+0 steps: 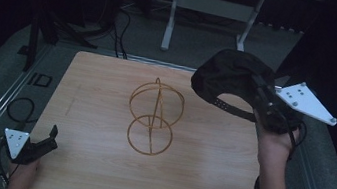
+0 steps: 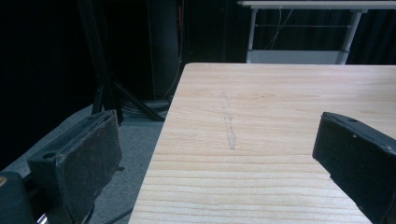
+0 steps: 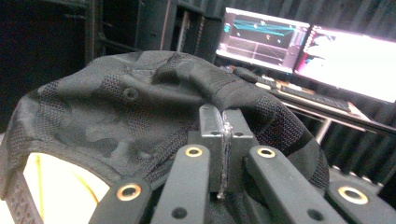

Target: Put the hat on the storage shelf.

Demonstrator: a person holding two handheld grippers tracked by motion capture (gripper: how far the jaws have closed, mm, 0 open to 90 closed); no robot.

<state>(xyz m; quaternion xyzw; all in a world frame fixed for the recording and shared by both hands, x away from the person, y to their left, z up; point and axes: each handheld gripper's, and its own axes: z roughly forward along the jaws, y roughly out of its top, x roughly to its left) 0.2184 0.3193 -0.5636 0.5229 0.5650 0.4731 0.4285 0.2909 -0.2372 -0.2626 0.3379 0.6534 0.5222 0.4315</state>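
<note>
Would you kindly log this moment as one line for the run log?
right gripper: shut on black cap, held above table | left gripper: open, empty, at table's near-left corner | wire stand: upright mid-table, bare

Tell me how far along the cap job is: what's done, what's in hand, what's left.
Done: the black cap is picked up, pinched in the shut jaws of the right gripper and held above the table. In hand: it hangs up beside the wire stand, not on it. Left: probably setting the cap onto the stand and letting go. The left gripper rests open at the table's near corner.
</note>
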